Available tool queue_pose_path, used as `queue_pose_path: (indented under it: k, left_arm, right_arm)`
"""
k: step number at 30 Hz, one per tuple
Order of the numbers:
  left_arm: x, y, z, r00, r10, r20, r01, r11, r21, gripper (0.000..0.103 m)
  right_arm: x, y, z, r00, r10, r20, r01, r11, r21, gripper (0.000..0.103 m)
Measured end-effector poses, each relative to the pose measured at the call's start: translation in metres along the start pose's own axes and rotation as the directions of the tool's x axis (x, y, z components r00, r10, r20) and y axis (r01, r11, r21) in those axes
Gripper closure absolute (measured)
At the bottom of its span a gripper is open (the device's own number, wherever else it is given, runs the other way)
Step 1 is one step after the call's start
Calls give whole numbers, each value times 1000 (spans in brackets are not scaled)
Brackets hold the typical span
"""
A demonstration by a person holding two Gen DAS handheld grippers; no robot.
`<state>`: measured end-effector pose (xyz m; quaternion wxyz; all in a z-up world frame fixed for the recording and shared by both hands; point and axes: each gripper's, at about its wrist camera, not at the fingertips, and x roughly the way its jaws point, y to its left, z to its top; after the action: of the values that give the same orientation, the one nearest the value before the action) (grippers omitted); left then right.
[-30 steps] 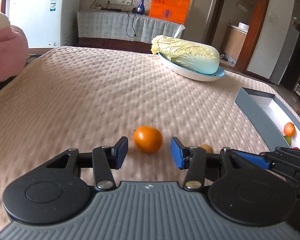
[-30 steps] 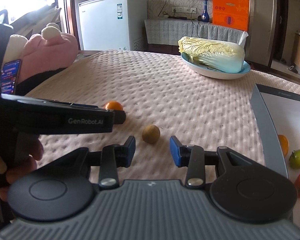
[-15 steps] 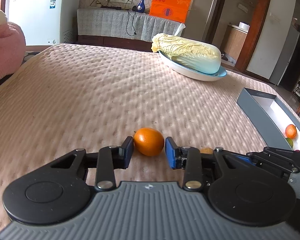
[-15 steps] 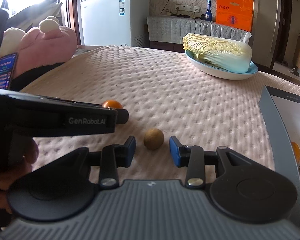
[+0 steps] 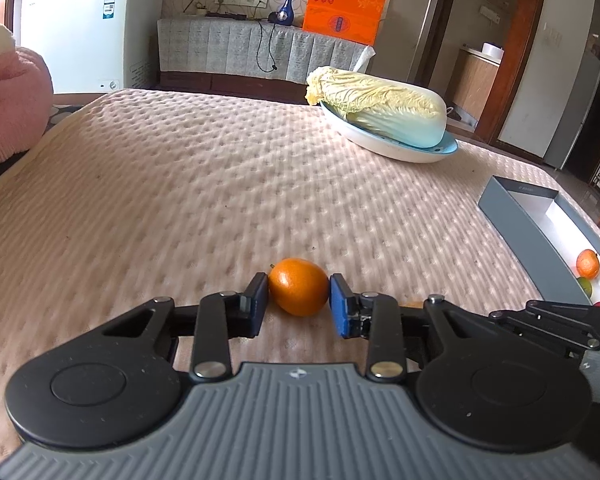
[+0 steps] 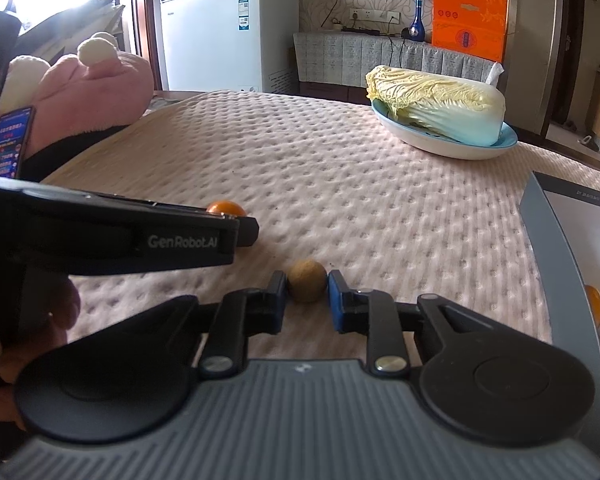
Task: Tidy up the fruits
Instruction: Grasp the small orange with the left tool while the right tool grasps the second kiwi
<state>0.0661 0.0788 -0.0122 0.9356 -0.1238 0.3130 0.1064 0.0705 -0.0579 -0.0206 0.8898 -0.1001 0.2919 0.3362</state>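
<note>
The left hand-held gripper [image 5: 299, 300] now squeezes the orange fruit [image 5: 298, 286] on the desk [image 5: 220, 184]. Both blue pads touch its sides. A second ago the fingers stood wide apart with the orange lying free a little ahead of them; they have closed in on it since.

The right hand-held gripper [image 6: 307, 302] has just snapped together on the small brown fruit [image 6: 307, 286], and its pads press both sides. Half a second ago the fingers were still apart, and the brown fruit sat just in front of them.

Both fruits still rest on the bumpy pink cloth, near each other. The grey box [image 5: 516, 224] lies off to the right, with an orange and a green fruit inside. The cabbage [image 5: 380, 108] lies on its blue plate [image 5: 428, 152], unchanged.
</note>
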Motion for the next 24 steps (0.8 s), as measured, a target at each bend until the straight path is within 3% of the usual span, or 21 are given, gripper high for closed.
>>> queue_pose_path:
  k: [13, 24]
  left_arm:
    - [-22, -26, 6, 1000, -2, 22, 2, 1000, 18, 65]
    - [-50, -64, 12, 997, -44, 66, 40, 997, 64, 65]
  right_arm:
    - [-42, -14, 1, 1000, 2, 30, -3, 1000, 25, 78]
    - [-92, -49, -8, 998, -24, 63, 15, 992, 128, 78]
